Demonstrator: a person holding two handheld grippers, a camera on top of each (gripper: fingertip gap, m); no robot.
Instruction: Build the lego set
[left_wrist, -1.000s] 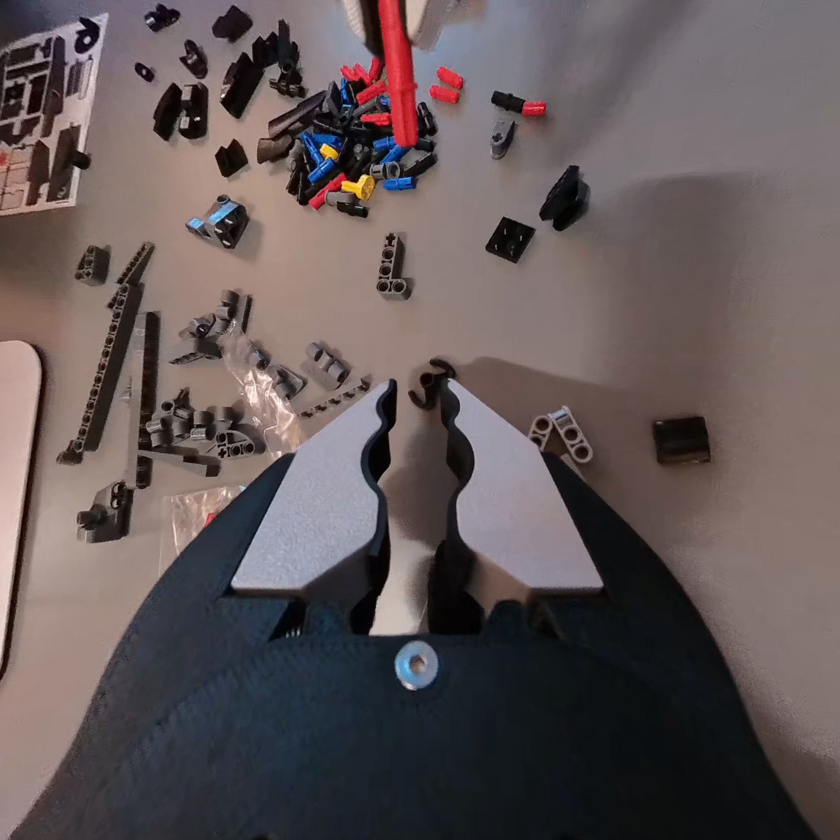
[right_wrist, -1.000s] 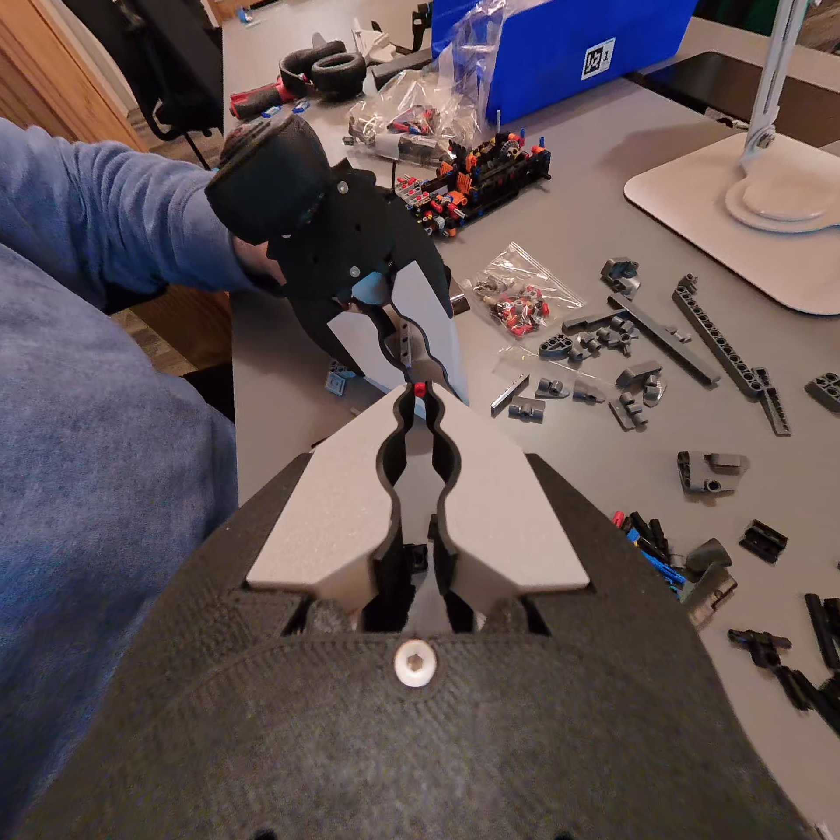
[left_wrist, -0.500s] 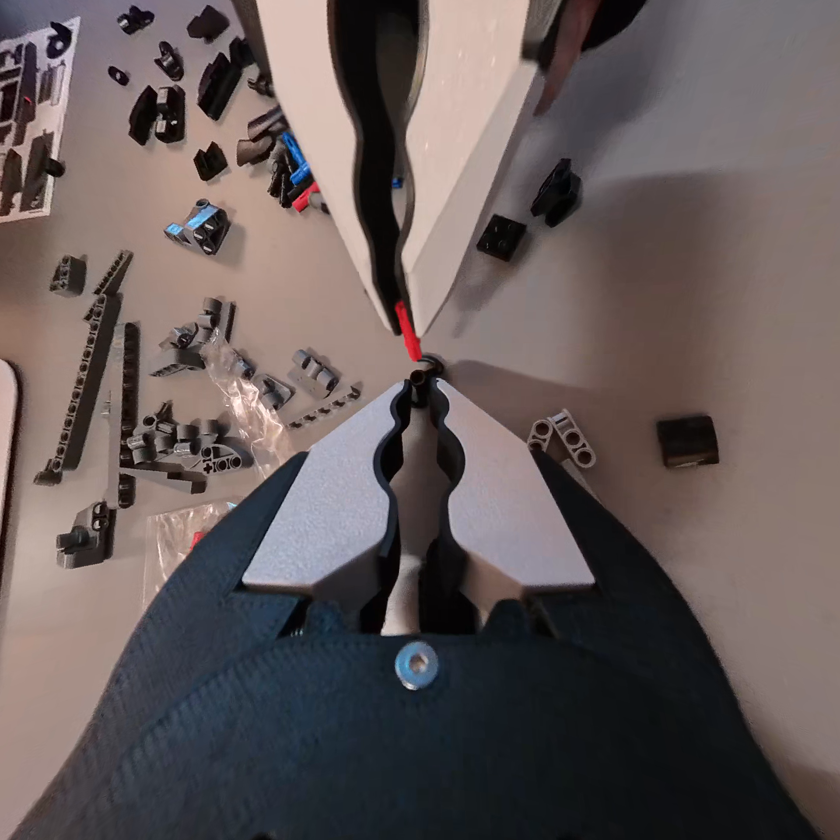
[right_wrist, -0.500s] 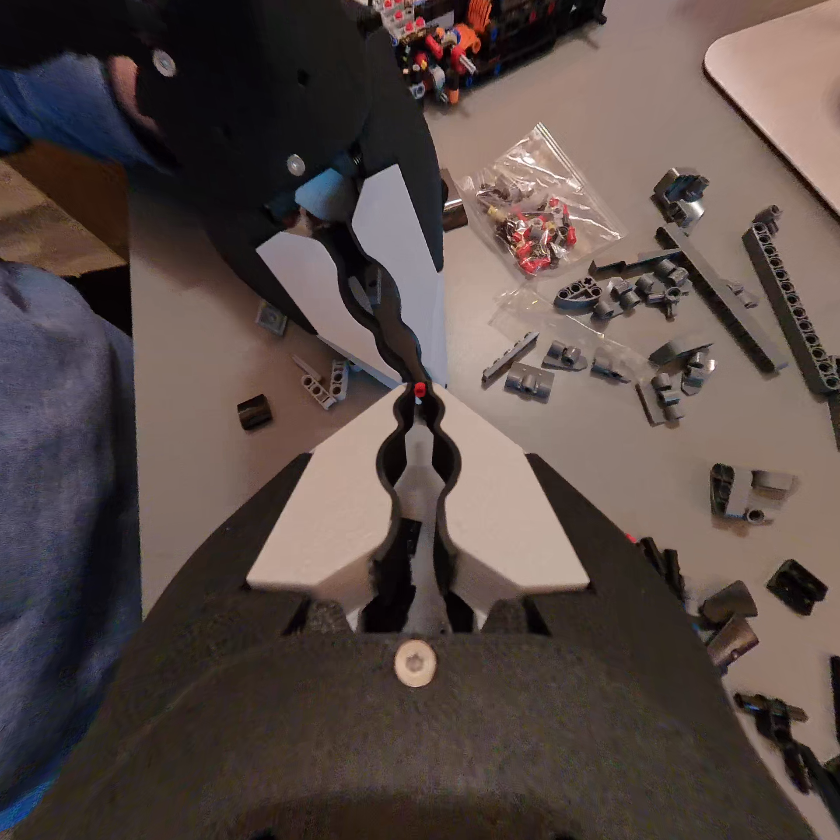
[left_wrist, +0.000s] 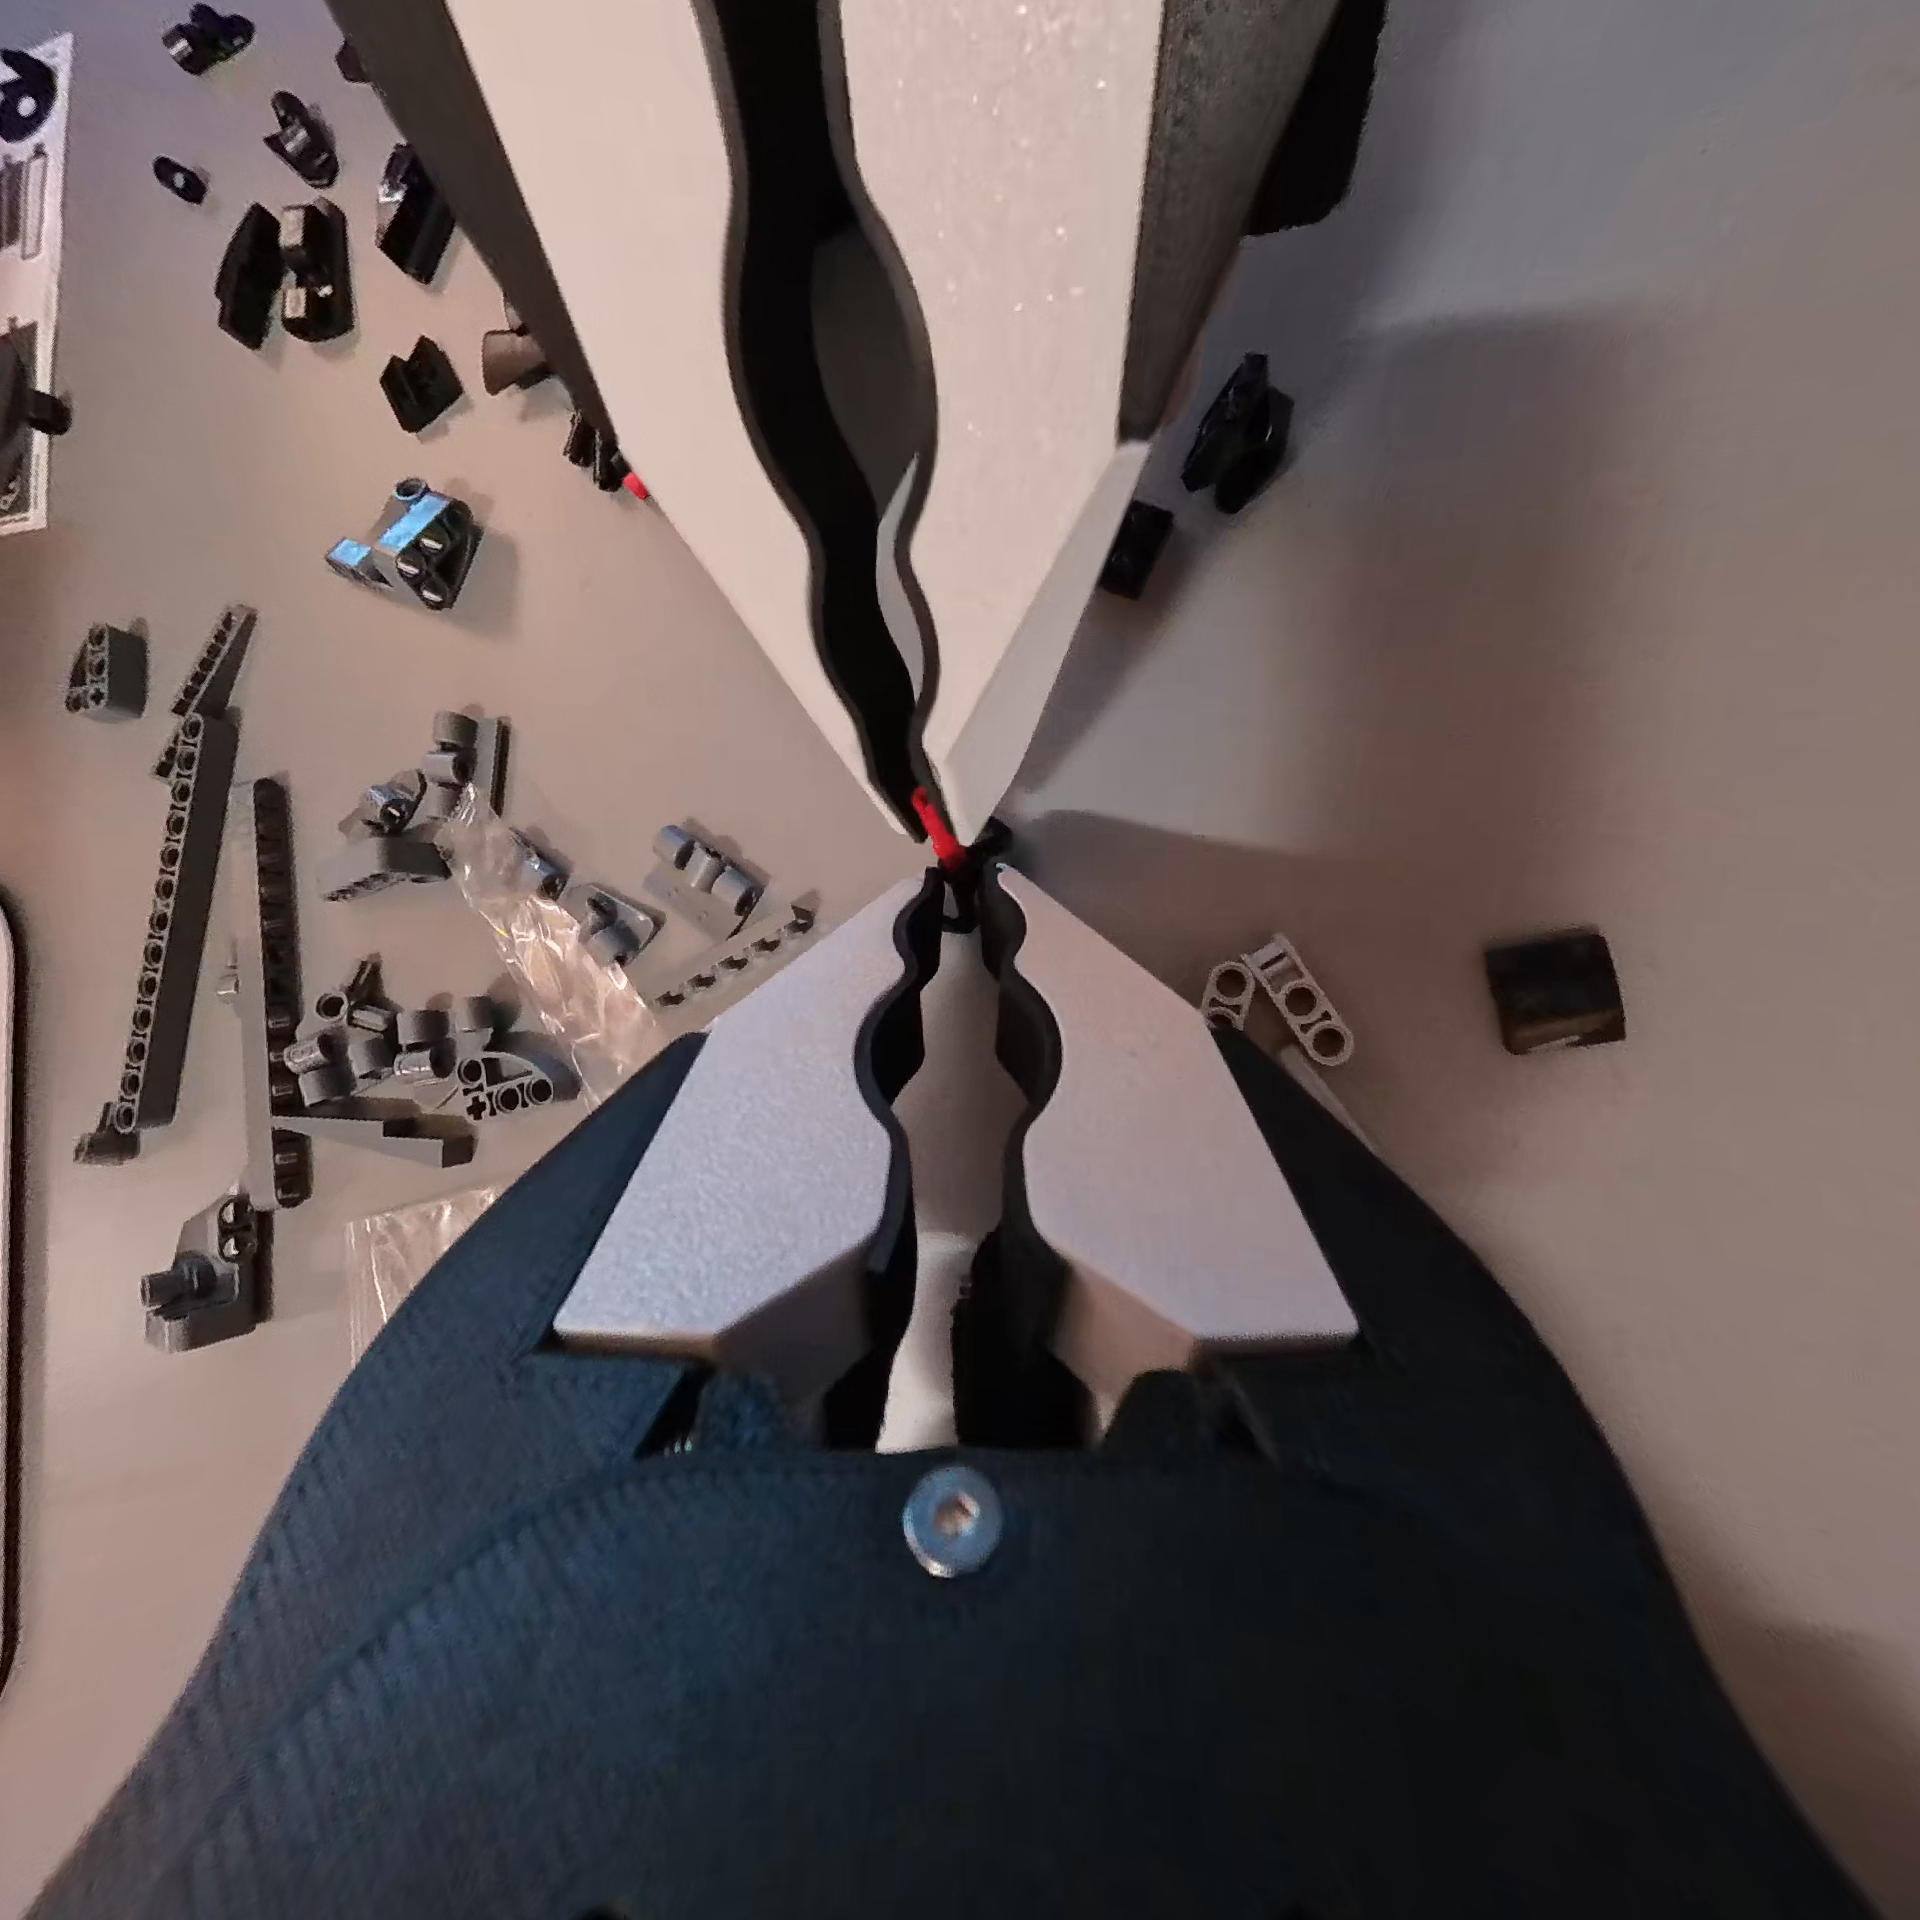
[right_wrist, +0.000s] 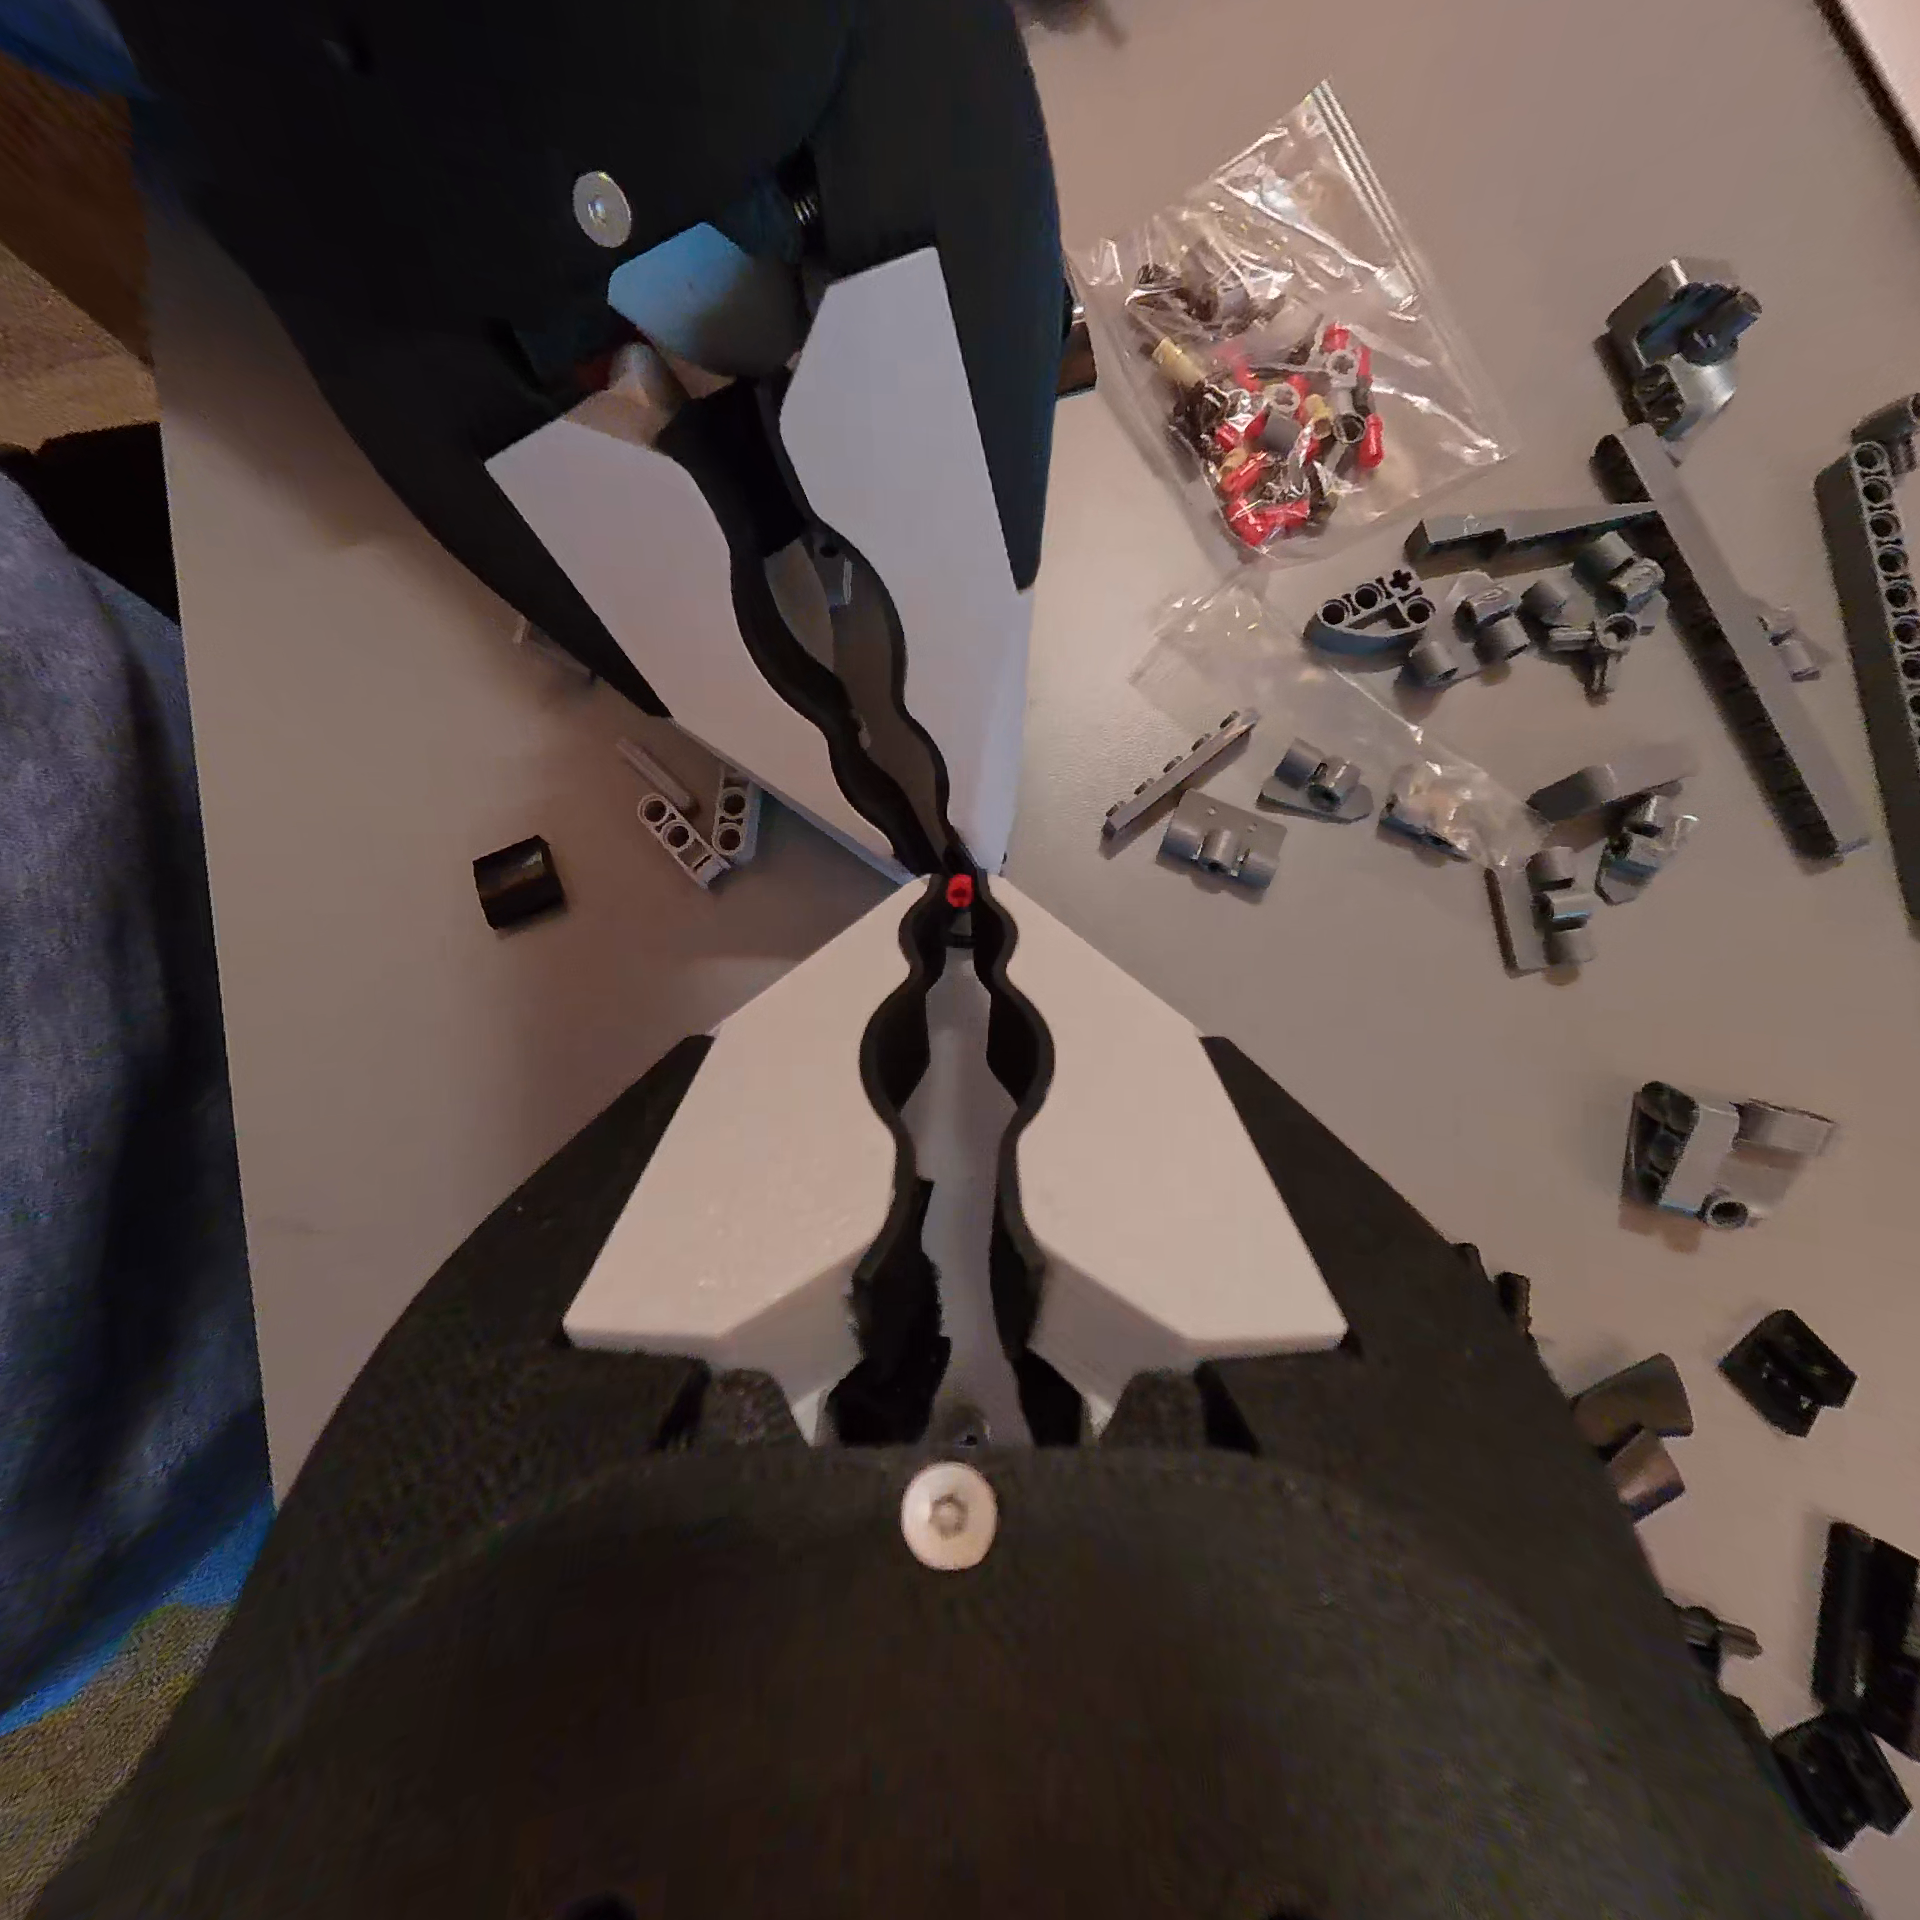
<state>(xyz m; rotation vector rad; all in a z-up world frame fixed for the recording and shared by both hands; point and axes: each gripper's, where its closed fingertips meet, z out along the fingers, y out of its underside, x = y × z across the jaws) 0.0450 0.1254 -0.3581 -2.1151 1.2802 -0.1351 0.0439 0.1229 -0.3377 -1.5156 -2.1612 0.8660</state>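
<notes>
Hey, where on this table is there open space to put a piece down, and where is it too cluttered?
In the left wrist view, bare table lies right of the black curved tile and beyond it. In the right wrist view, a clear strip runs along the near table edge below that tile. It is crowded among the grey beams and around the bag of pins.

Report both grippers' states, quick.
Left gripper: closed on a small black plastic connector.
Right gripper: closed on a thin red plastic axle.
</notes>
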